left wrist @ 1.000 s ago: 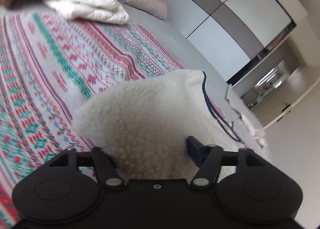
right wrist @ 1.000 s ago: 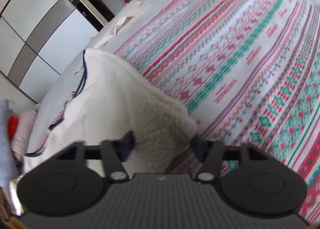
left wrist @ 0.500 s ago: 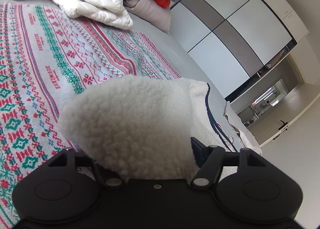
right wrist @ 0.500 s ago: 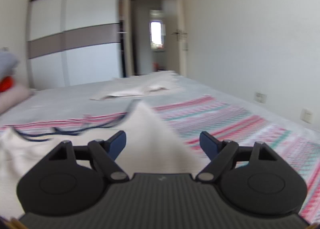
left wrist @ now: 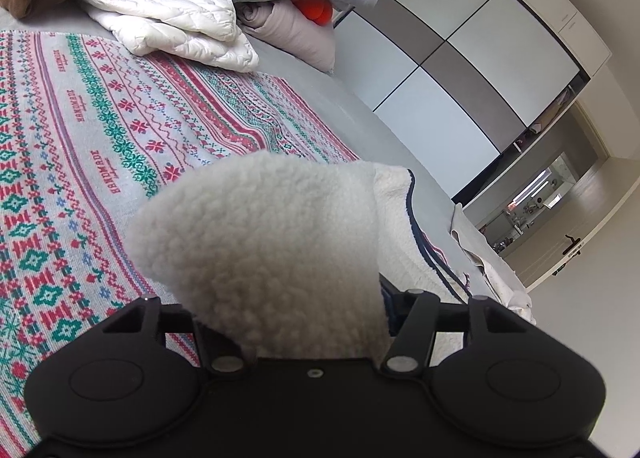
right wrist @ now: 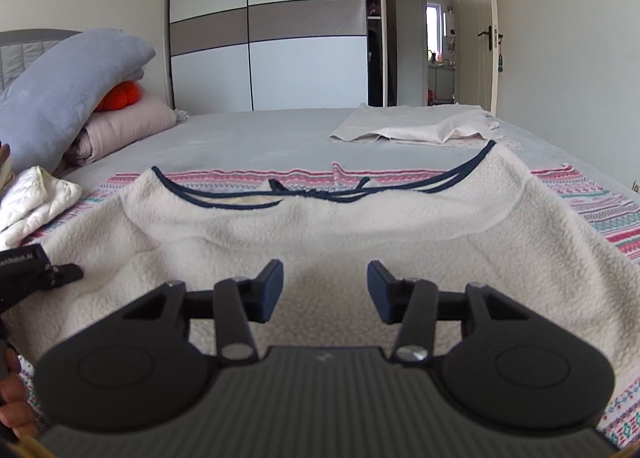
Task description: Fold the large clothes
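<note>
Left tongs [left wrist: 296,310] closing, pinching fleece garment [left wrist: 260,242] fold; right tongs [right wrist: 325,290] narrowing, spread, nothing between, over garment.

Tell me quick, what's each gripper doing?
Left gripper: closing, shut on a fold of the fleece garment.
Right gripper: closing too, jaws apart over the fleece, holding nothing.

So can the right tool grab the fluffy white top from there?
Probably yes. The right tool hangs open just over the fluffy white top, its jaws having just been closing with nothing between them and nothing in the way.
</note>
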Demonstrator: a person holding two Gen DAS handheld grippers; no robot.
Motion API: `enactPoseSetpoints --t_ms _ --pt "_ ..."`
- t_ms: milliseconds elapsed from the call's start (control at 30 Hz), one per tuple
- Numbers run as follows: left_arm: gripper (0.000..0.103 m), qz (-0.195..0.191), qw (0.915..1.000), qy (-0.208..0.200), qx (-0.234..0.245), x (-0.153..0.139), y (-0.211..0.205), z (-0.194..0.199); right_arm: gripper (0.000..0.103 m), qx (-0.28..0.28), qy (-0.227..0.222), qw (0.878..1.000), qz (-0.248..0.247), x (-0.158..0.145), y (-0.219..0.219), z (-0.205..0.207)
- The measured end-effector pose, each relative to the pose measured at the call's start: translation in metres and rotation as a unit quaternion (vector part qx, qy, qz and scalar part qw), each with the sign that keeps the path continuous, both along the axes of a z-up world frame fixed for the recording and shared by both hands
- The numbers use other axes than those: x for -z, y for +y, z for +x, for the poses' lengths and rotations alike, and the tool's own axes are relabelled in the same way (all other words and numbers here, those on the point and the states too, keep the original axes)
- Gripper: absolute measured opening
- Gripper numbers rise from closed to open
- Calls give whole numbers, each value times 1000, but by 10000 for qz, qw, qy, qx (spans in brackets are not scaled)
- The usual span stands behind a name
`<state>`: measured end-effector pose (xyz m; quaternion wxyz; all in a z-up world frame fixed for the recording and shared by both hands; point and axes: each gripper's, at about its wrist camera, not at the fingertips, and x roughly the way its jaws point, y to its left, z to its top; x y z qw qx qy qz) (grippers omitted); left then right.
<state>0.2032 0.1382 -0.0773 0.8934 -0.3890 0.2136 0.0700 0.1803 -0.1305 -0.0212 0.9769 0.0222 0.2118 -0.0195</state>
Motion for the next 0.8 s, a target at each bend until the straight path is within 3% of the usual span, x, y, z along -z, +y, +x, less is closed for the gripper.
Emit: enactPoseSetpoints --t_ms 267,467,633,800 --pt "57 10 10000 -41 -71 -3 -1 1 46 -39 409 9992 -26 21 4 8" --pt "50 157 9995 -263 -33 -15 -6 -5 47 -318 328 9968 -650 43 14 8" --pt "46 272 9965 -771 157 -37 -14 -13 48 -351 419 9976 -433 44 8 9" --pt "44 577 9846 -1537 602 -66 -35 -27 48 -435 537 9975 -164 41 1 12"
